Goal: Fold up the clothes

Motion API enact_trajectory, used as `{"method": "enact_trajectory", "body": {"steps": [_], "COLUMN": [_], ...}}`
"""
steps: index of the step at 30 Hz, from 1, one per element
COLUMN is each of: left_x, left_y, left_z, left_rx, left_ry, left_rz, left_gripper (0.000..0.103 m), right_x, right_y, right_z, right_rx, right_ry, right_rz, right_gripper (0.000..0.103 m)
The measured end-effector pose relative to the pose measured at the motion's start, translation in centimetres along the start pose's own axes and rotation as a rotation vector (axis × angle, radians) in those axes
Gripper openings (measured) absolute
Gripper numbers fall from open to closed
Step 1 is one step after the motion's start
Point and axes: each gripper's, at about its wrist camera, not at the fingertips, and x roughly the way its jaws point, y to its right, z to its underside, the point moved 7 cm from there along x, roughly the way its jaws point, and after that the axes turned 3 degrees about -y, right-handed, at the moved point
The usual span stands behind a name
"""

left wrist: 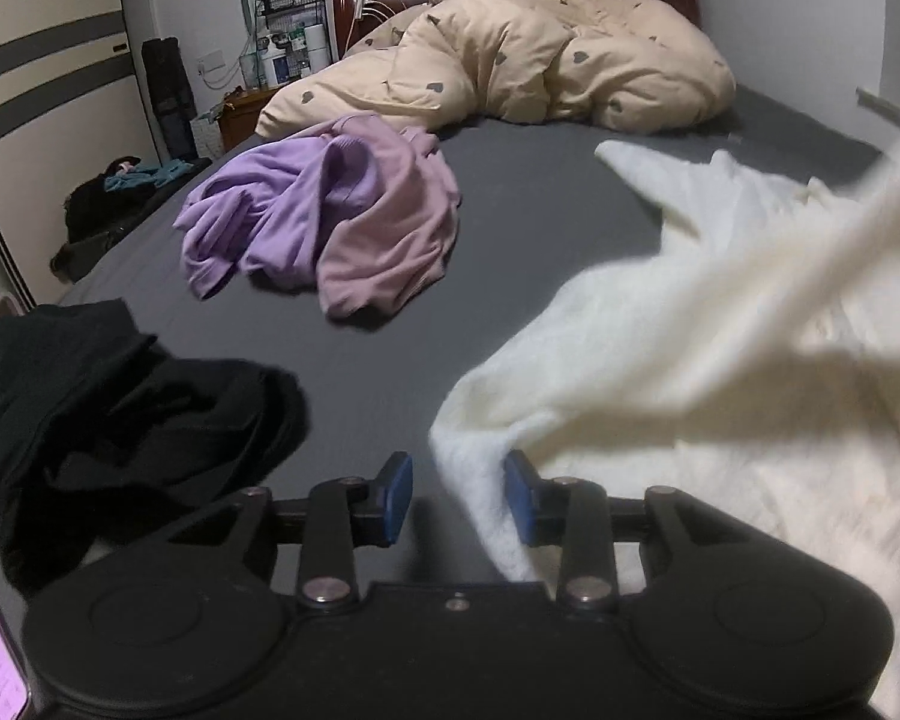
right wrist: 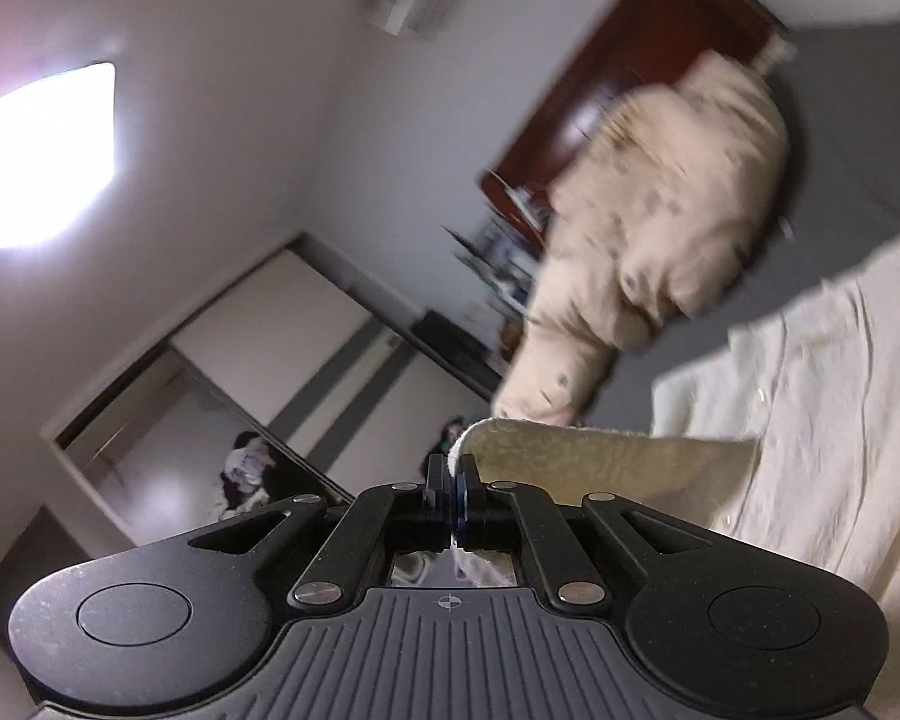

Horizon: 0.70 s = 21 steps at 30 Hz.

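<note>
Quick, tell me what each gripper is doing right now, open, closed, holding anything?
Left gripper: open; the white garment edge lies between its pads, not pinched.
Right gripper: closed, gripping that white garment's edge.

a bed with a dark grey sheet (left wrist: 528, 228) carries everything. a black garment (left wrist: 120, 414) lies left of the left fingers, a purple and pink heap (left wrist: 324, 216) ahead, a white fleece garment (left wrist: 720, 360) to their right, a beige duvet (left wrist: 510, 54) beyond.
</note>
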Motion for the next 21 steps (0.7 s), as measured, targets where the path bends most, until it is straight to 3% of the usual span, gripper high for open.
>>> {"method": "enact_trajectory", "body": {"steps": [2,6,10,16,21], "left_x": [0.0,-0.3,-0.6,-1.0,-0.4], "left_y": [-0.5,-1.0,-0.5,0.9,1.9], "left_z": [0.5,0.6,-0.1,-1.1,-0.9], "left_rx": [0.009,0.040,0.093,0.203,0.281], "left_ry": [-0.001,0.007,0.042,0.106,0.099], "left_rz": [-0.002,0.003,0.013,-0.008,-0.010], "left_gripper": [0.035,0.038,0.039,0.042,0.043], "right_x": [-2.1,-4.8,-6.2,-6.6,-6.5], "right_y": [0.8,7.1,11.6,13.4,13.4], "right_z": [1.6,7.3,11.2,12.7,13.8], "right_rx": [-0.005,0.055,0.161,0.202,0.208], "right_ry": [-0.025,-0.193,-0.295,-0.323,-0.341], "right_rz": [0.043,0.294,0.429,0.479,0.452], "right_gripper": [0.002,0.002,0.002,0.003,0.003]}}
